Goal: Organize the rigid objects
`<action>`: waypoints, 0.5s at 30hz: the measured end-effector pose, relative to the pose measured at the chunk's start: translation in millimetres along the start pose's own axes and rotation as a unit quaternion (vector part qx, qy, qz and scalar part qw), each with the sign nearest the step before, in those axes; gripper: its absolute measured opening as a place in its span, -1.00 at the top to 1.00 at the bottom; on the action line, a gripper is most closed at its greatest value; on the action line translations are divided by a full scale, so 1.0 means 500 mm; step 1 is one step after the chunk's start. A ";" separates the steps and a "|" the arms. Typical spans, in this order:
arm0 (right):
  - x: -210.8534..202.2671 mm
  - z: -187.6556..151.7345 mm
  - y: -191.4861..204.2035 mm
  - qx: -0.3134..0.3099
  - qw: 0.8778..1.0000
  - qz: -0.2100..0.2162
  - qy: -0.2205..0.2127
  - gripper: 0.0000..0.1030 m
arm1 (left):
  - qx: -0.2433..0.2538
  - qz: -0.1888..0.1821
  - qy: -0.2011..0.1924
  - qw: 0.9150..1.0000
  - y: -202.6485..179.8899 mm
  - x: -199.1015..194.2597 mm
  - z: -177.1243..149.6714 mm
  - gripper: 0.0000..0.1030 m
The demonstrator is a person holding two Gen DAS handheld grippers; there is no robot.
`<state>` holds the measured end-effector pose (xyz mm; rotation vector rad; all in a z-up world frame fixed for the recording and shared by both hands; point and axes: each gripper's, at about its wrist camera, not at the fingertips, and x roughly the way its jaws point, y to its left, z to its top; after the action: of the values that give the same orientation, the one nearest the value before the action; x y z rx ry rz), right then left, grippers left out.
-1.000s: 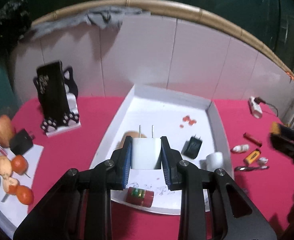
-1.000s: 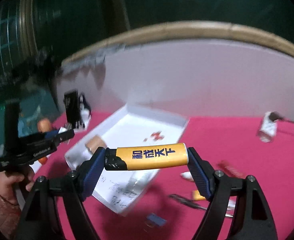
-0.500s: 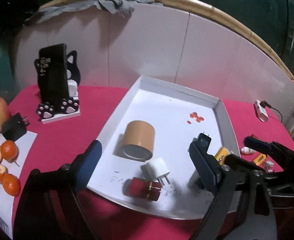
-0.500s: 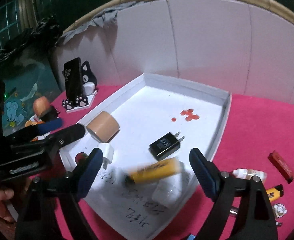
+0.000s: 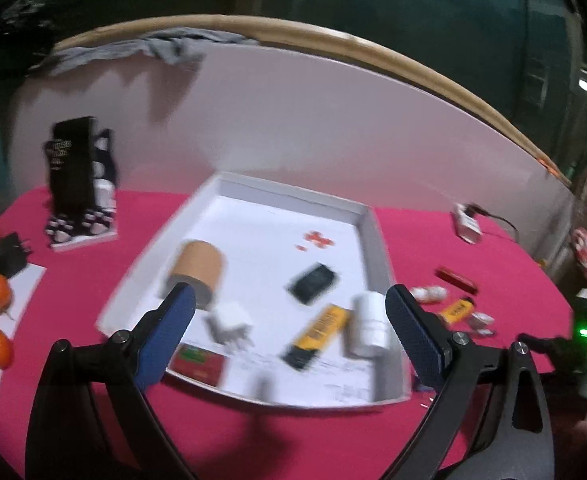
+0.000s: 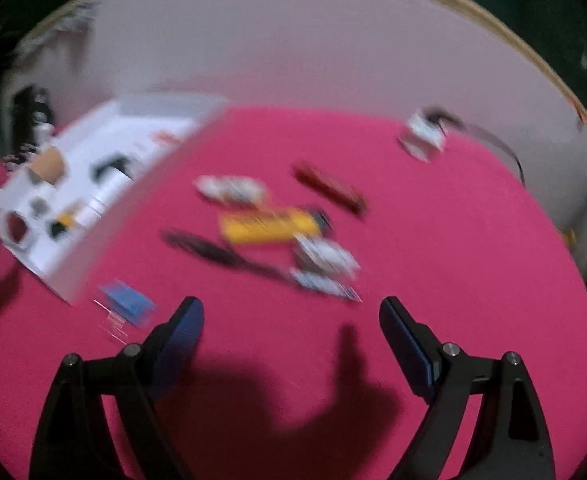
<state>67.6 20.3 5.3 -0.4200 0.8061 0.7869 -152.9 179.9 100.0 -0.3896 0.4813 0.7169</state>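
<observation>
Left wrist view: your left gripper (image 5: 289,312) hangs over the near end of the white tray (image 5: 377,240), its jaws having just been opening and now spread wide with nothing between them. Motion blur softens everything in the tray. You can still pick out the white charger (image 5: 231,322) lying just beyond the left pad, the brown tape roll (image 5: 197,270) behind it, a black adapter (image 5: 313,282) mid-tray, the yellow lighter (image 5: 317,334) lying at a slant, and a white cylinder (image 5: 367,328) against the right wall. A red box (image 5: 199,362) at the near edge is half hidden behind the left finger. The print on the tray floor cannot be read. The bench (image 5: 93,264) wears a pink-red cloth; a white panel with a bamboo-coloured rim backs it, and the room beyond is dark.

Right wrist view: your right gripper (image 6: 291,314) is also wide apart and empty, its jaws having just been opening, pointed down at bare cloth. This picture is badly smeared. A second yellow lighter (image 6: 269,224), a red stick (image 6: 329,190), a dark slim tool (image 6: 213,250) and several whitish pieces lie clustered ahead, their shapes uncertain. A small blue item (image 6: 127,304) lies beside the tray's near corner. The tray itself sits far left, partly cut off, its contents only blobs. Gripper shadows darken the near cloth.
</observation>
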 end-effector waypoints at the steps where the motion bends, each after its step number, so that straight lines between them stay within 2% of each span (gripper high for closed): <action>1: 0.014 -0.006 -0.008 0.008 1.000 -0.004 0.012 -0.74 | 0.007 -0.004 0.006 1.000 -0.016 0.003 -0.005 -0.88; 3: 0.021 -0.001 -0.025 0.031 0.999 0.015 0.018 -0.77 | 0.016 -0.015 0.013 1.000 -0.041 0.004 -0.016 -0.88; 5: 0.023 0.003 -0.033 0.039 0.999 0.013 0.021 -0.80 | 0.022 -0.026 0.019 0.999 -0.061 0.003 -0.027 -0.88; 6: 0.025 0.005 -0.029 0.031 0.999 0.012 0.025 -0.97 | 0.025 -0.028 0.021 0.999 -0.066 0.001 -0.032 -0.88; 7: 0.029 0.006 -0.023 0.023 0.999 0.009 0.032 -1.00 | 0.030 -0.030 0.025 0.999 -0.072 0.000 -0.038 -0.88; 11: 0.031 0.003 -0.026 0.024 0.999 0.010 0.031 -1.00 | 0.034 -0.028 0.032 0.998 -0.069 -0.015 -0.057 -0.88; 15: 0.031 -0.001 -0.022 0.023 0.999 0.010 0.030 -1.00 | 0.025 -0.011 0.041 0.999 -0.048 -0.028 -0.074 -0.88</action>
<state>82.3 20.0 -6.2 -0.3960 0.8852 0.7755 -155.8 137.5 81.5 -0.3785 0.5702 0.6686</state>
